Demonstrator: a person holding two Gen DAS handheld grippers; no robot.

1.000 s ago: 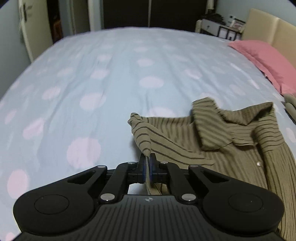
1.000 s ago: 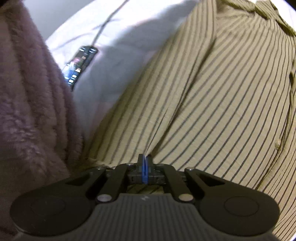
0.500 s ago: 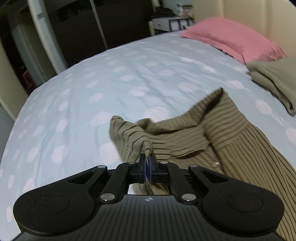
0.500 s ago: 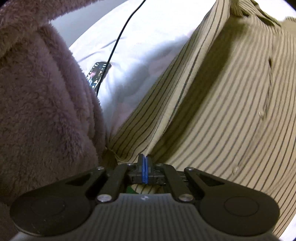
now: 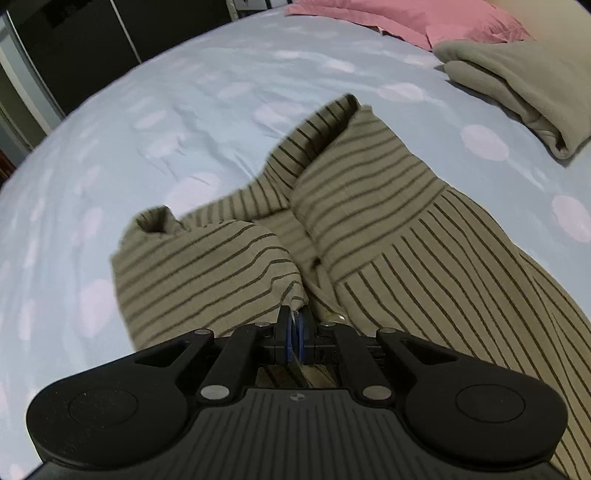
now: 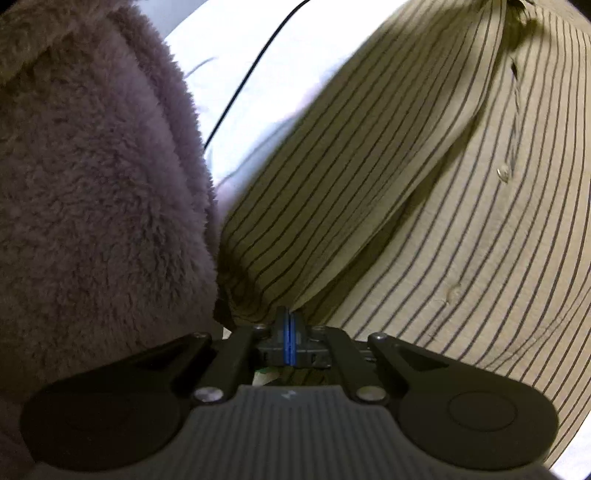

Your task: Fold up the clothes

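Observation:
An olive shirt with dark stripes (image 5: 369, 206) lies on the bed, its collar spread toward the far side. My left gripper (image 5: 294, 314) is shut on a bunched fold of that shirt near the collar, and the pinched cloth bulges to its left. In the right wrist view the same striped shirt (image 6: 424, 184) fills the right half, with buttons along its placket. My right gripper (image 6: 289, 315) is shut on the shirt's lower edge, where a long crease runs up and away from the pads.
The bed sheet (image 5: 177, 122) is pale blue with pink dots. A folded olive garment (image 5: 517, 85) and a pink pillow (image 5: 406, 18) lie at the far right. A person's fluffy mauve sleeve (image 6: 92, 166) fills the left of the right wrist view, beside a black cable (image 6: 251, 70).
My left gripper has swung across and slightly down with its fold, rolling, so the folded garment and pillow came into view. The right gripper shifted a little, keeping its hold on the hem.

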